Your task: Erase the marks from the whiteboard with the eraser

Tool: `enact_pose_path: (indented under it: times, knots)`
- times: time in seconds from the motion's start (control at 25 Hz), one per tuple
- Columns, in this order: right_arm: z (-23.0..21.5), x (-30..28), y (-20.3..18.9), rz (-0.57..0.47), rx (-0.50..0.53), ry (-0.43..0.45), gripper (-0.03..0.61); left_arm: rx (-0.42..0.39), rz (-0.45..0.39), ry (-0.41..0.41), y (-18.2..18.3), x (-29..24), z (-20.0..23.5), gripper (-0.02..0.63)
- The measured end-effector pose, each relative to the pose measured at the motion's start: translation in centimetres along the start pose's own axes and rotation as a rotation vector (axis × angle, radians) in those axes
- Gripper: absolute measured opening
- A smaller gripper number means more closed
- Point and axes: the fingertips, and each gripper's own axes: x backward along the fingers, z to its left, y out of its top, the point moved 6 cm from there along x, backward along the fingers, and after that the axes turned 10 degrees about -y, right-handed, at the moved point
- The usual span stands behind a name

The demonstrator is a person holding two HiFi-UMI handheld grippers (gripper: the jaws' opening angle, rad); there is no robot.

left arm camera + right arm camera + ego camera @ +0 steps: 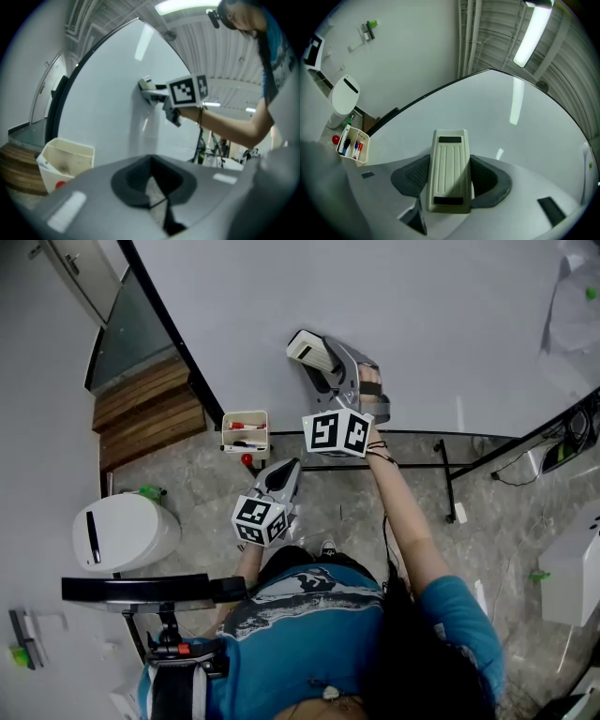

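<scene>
The glossy white whiteboard runs off the top and right edges of the head view. The wiping face of the cream ribbed plastic eraser is turned away from every camera, and its long sides are covered by the dark ribbed pads of the right gripper. The small cream plastic pen tray holds red and blue items too small to name in the head view, and its inside is a blur in the left gripper view.

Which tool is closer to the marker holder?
Left. The left tool hangs close beside the cream plastic marker holder; the right tool holds the cream ribbed eraser farther off, against the white whiteboard.
</scene>
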Motion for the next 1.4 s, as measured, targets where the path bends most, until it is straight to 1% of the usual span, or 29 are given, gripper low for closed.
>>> enact_pose_path:
  times: [0.16, 0.32, 0.48, 0.64, 0.8, 0.88, 1.0, 1.12, 1.24, 1.4]
  knots:
    - [-5.1, 0.2, 0.1, 0.003, -0.008, -0.058, 0.262, -0.004, 0.011, -0.027, -0.2, -0.2, -0.4, 0.003]
    - [-11.8, 0.4, -0.2, 0.005, -0.015, -0.125, 0.262, -0.008, 0.023, -0.062, -0.4, -0.9, -1.1, 0.003]
    - [-19.6, 0.8, -1.5, -0.001, -0.090, -0.208, 0.262, -0.013, 0.028, -0.093, -0.3, -1.5, -1.9, 0.003]
    - [-26.9, 1.8, -3.4, 0.032, -0.176, -0.293, 0.262, -0.017, 0.029, -0.113, 0.1, -2.1, -2.5, 0.005]
    - [-31.7, 2.7, -5.3, 0.042, -0.253, -0.332, 0.262, -0.024, 0.033, -0.124, 0.3, -2.4, -2.7, 0.005]
    - [-33.0, 3.0, -5.9, 0.048, -0.272, -0.354, 0.262, -0.024, 0.033, -0.127, 0.4, -2.5, -2.8, 0.005]
    - [-33.6, 3.1, -6.1, 0.047, -0.282, -0.375, 0.262, -0.021, 0.030, -0.121, 0.4, -2.4, -2.7, 0.003]
    - [-33.2, 3.0, -6.0, 0.050, -0.264, -0.400, 0.262, -0.019, 0.027, -0.108, 0.5, -2.2, -2.4, 0.003]
    - [-32.7, 2.8, -5.8, 0.050, -0.281, -0.410, 0.262, -0.017, 0.023, -0.096, 0.6, -2.1, -2.0, 0.005]
    - [-30.3, 2.4, -5.2, 0.040, -0.280, -0.402, 0.262, -0.015, 0.019, -0.081, 0.7, -1.9, -1.6, 0.003]
